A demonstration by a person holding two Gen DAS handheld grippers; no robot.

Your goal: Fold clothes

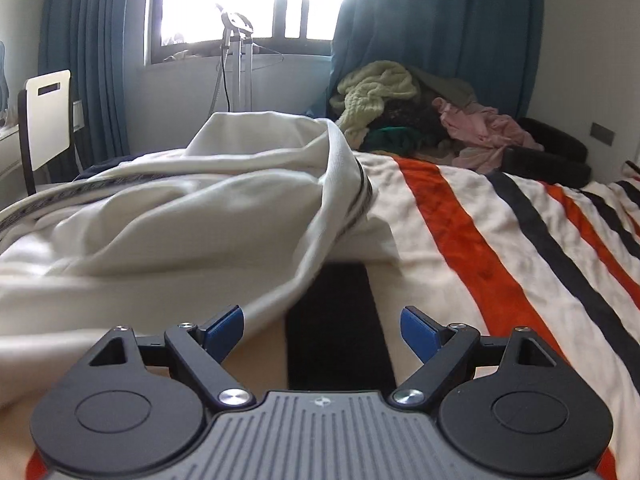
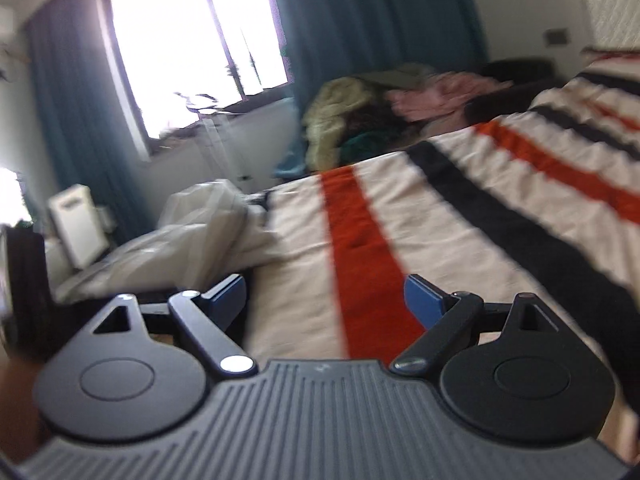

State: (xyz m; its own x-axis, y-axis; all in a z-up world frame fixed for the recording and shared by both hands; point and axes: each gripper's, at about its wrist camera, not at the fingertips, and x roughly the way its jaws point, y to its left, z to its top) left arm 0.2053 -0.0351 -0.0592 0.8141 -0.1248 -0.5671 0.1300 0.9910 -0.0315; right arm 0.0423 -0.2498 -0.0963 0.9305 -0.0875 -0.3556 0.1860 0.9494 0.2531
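Nearby, both tools point(image 1: 322, 330) point(image 2: 325, 300) gape empty over the bedspread point(image 1: 460, 240).

One bed point(image 1: 460, 208) with a striped cover, and one white garment point(image 1: 168, 216) crumpled at the left of the frame. One heap of clothes point(image 1: 420, 116) sits upper right of centre (at least four pieces by colour: pale green, pink, dark green, olive). One window point(image 1: 248, 0) up top, two teal curtains point(image 1: 432, 20), one white chair point(image 1: 46, 116) at far left, one stand point(image 1: 238, 52) below the window. Two grippers, each with two blue fingers point(image 1: 224, 330).
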